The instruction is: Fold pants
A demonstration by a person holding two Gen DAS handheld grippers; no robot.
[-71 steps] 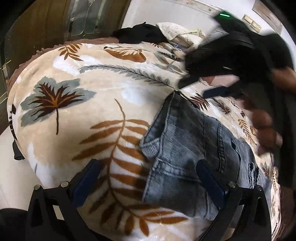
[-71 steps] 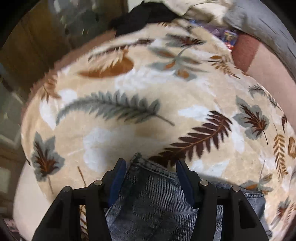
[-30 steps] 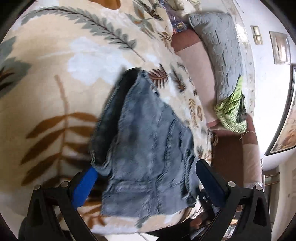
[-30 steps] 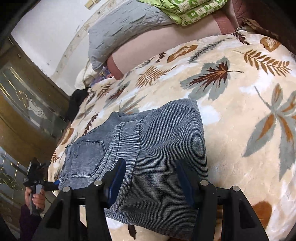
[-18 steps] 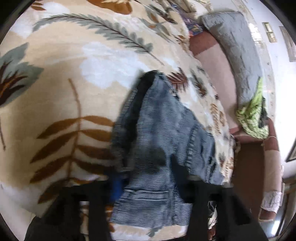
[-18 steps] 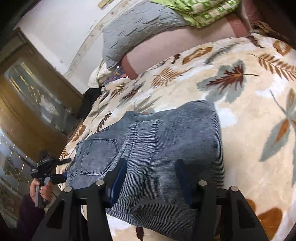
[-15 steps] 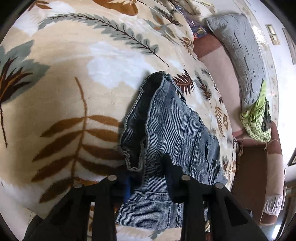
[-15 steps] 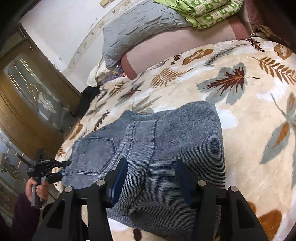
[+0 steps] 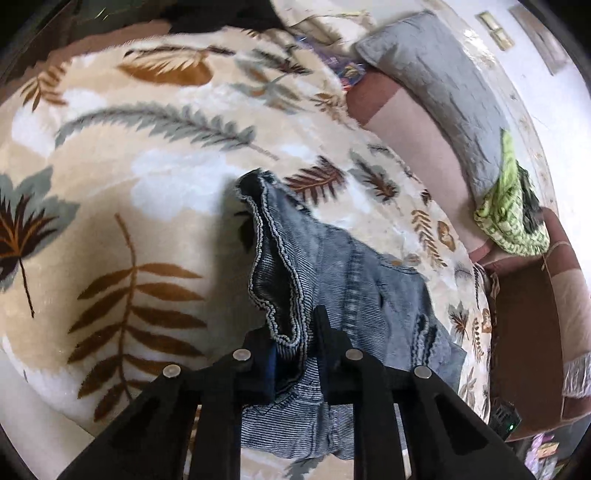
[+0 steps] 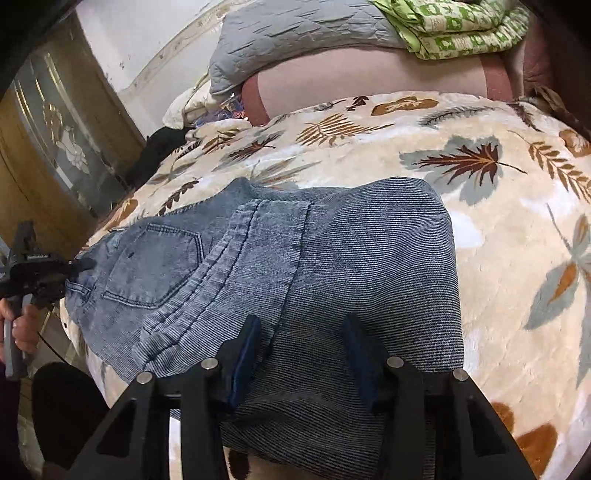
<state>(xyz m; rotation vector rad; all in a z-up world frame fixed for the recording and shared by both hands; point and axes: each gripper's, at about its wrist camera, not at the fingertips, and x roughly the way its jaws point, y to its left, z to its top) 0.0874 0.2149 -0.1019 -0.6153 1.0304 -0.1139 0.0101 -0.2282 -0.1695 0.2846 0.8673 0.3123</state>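
Blue denim pants (image 10: 314,266) lie folded on a cream leaf-print blanket (image 10: 498,206). In the left wrist view my left gripper (image 9: 293,343) is shut on the frayed hem end of the pants (image 9: 280,280), which bunches up between the fingers. My right gripper (image 10: 301,343) is open, its jaws standing over the folded end of the pants, with denim under and between them. The left gripper also shows in the right wrist view (image 10: 40,273) at the far left, at the waistband end near the back pocket (image 10: 155,266).
A grey quilted pillow (image 10: 295,33) and a green patterned cloth (image 10: 461,29) lie against the pink headboard (image 10: 369,81) behind the blanket. A wooden door with glass (image 10: 55,147) stands left. Black clothing (image 9: 218,18) lies at the far bed edge.
My left gripper has closed on the hem end of the pants and lifted it so it bunches. My right gripper stays open over the folded end.
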